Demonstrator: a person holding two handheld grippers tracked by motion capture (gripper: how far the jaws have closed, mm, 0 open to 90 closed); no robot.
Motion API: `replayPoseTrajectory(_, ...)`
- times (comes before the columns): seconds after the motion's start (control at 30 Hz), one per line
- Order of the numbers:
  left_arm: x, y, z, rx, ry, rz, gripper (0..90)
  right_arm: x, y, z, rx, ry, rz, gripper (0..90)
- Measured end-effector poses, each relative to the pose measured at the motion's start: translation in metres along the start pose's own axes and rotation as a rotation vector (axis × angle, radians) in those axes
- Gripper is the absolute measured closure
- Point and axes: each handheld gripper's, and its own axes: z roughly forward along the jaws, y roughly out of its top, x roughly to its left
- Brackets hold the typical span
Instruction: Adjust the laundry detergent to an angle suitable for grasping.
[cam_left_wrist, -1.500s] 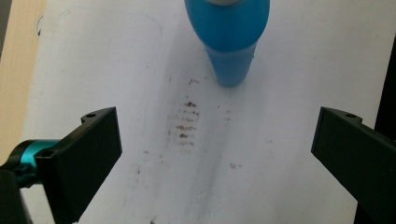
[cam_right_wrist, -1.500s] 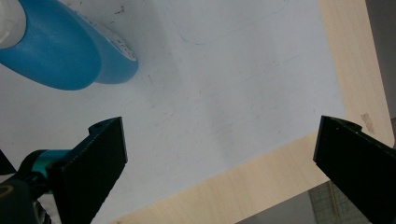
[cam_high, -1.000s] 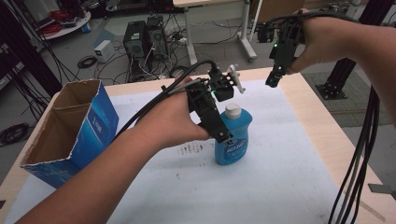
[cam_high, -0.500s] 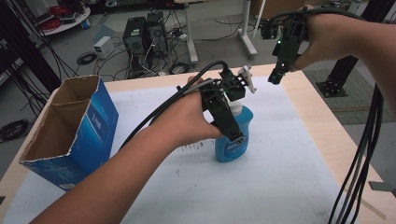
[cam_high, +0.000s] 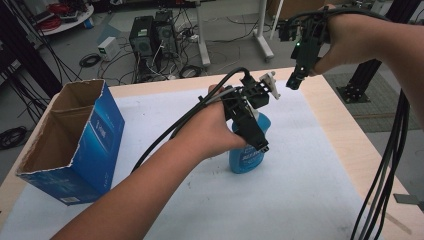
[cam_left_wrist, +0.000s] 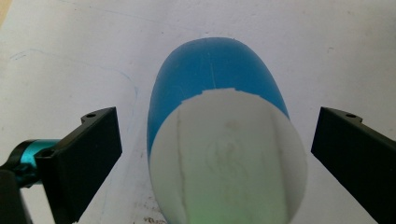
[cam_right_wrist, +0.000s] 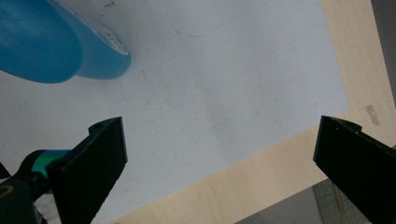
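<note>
A blue bottle (cam_high: 248, 158) with a white rounded top stands upright on the white sheet near the table's middle. My left gripper (cam_high: 254, 136) is open and comes down over it from above. In the left gripper view the bottle's white top (cam_left_wrist: 229, 161) lies between the two spread jaws of the left gripper (cam_left_wrist: 218, 119), with a gap on each side. My right gripper (cam_high: 296, 75) hangs open in the air over the table's far right part. The right gripper view looks down between the empty jaws of the right gripper (cam_right_wrist: 222, 128) at the sheet, with the bottle (cam_right_wrist: 51, 42) at upper left.
An open blue cardboard box (cam_high: 75, 137) stands at the left of the table. The white sheet (cam_high: 310, 185) covers most of the top, with a bare wooden edge (cam_high: 350, 130) at the right. Cables (cam_high: 385, 190) hang down at the right.
My left gripper has moved right and down, so its jaws now stand on either side of the bottle's top. The right gripper has stayed high at the far right, nearly still.
</note>
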Motion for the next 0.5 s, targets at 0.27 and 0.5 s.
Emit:
replayPoseTrajectory(0.27, 0.0023, 0.0001, 0.0053, 0.006, -0.002, -0.009, 1.8, -0.0009, 0.0005, 0.0004, -0.001, 0.002, -0.001, 1.8)
replayPoseTrajectory(0.5, 0.0015, 0.0004, 0.008, 0.019, -0.008, -0.003, 9.1, -0.0002, 0.0013, 0.0003, -0.002, 0.0, 0.001, 1.8)
